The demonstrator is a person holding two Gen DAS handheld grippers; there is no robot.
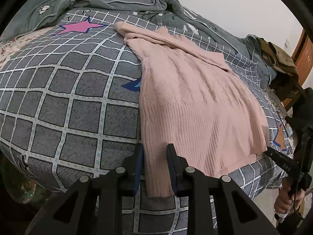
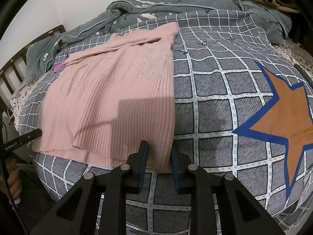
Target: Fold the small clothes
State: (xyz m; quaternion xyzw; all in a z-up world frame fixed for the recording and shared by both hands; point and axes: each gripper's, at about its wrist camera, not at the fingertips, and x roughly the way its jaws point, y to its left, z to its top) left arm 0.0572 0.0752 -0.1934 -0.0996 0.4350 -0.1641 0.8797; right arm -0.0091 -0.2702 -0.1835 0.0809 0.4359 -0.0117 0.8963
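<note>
Left gripper [image 1: 155,148] clamped narrow on the near hem corner of the pink sweater [image 1: 187,90], knit pinched between my blue pads. Right gripper [image 2: 158,146] same, narrow, gripping the hem corner at the sweater's other side. In the left view the right one's finger meets the hem at 4 o'clock. Sweater lies flat on the grey checked bedspread [image 1: 68,101], hem toward me, sleeves folded across its far end at 12. Orange star [image 2: 283,123] print sits at 3 o'clock in the right view, well apart from the knit. Pink star [image 1: 78,27] at 11 in the left view. Grey quilt [image 1: 117,0] bunched along the far edge.
</note>
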